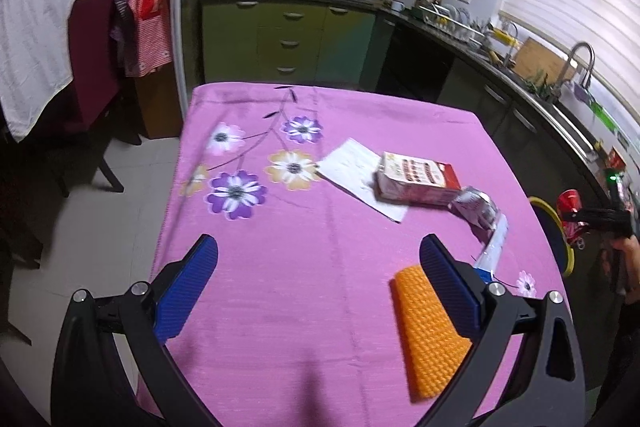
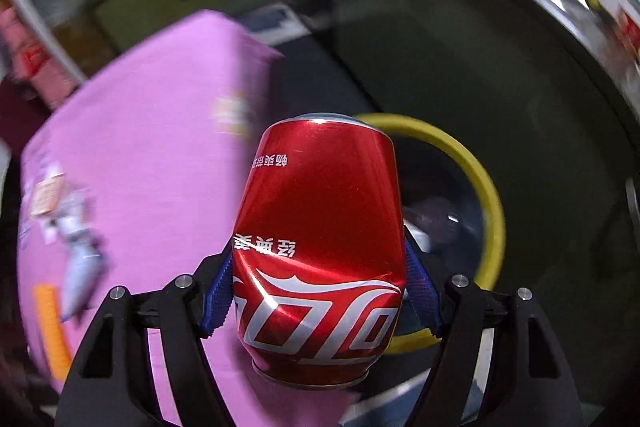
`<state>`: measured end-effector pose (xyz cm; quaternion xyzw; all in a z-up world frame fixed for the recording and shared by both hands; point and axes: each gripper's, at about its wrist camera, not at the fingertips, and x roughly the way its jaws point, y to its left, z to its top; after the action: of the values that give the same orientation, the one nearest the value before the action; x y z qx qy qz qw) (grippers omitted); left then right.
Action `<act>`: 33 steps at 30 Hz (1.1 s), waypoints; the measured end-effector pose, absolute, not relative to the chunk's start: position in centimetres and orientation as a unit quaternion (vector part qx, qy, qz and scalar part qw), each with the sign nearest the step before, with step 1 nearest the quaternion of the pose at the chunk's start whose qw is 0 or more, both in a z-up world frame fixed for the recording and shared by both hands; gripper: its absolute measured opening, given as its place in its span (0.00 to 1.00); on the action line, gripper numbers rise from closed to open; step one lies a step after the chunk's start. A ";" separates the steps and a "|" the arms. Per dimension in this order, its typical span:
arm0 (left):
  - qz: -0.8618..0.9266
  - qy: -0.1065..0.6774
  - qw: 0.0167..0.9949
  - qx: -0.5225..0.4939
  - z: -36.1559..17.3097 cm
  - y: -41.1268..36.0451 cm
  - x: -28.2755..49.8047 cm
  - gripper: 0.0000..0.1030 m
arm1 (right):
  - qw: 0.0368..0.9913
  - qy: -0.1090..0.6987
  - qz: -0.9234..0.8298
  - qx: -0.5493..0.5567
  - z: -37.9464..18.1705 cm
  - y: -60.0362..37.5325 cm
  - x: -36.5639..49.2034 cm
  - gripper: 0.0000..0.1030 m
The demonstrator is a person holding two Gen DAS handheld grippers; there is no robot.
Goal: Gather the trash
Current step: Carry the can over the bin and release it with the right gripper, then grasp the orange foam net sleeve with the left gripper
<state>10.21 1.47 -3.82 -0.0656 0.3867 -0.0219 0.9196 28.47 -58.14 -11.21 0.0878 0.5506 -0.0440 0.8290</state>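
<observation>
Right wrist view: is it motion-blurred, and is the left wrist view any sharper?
Right wrist view: the can in the right gripper is sharp, while the pink tablecloth and the bin's yellow rim behind it are smeared. Left wrist view: mostly crisp, the box readable, strong fisheye curving at the edges.

The desk (image 1: 320,307) wears a pink cloth printed with purple, white and yellow flowers. The can (image 2: 320,247) is red with white lettering. The bin (image 2: 486,195) has a yellow rim. An orange ribbed sponge (image 1: 428,331) lies near; the carton (image 1: 416,181) is red and cream, on white paper (image 1: 352,171).
</observation>
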 end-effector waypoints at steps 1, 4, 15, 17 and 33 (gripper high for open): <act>-0.025 0.389 0.919 -0.061 -3.8 0.9 10.3 0.93 | 0.823 0.557 -0.048 0.097 -12.1 -59.1 28.8 0.70; -0.037 0.399 0.915 -0.050 -4.1 -0.6 10.7 0.93 | 0.806 0.576 -0.053 0.125 -14.6 -61.2 30.3 0.70; -0.115 0.464 0.877 -0.039 -6.9 -5.3 12.0 0.93 | 0.830 0.540 -0.061 0.126 -12.7 -61.8 29.2 0.81; -0.122 0.480 0.868 -0.036 -7.6 -6.1 12.1 0.93 | 0.840 0.525 -0.050 0.125 -11.5 -61.3 27.5 0.82; -0.129 0.582 0.801 -0.046 -13.0 -9.9 12.8 0.93 | 0.873 0.476 0.011 0.105 -9.9 -55.5 20.2 0.84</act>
<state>12.76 -9.91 -12.98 -0.0463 0.5822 -0.1291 0.8014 20.22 -55.47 -9.89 0.1048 0.4758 0.0109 0.8732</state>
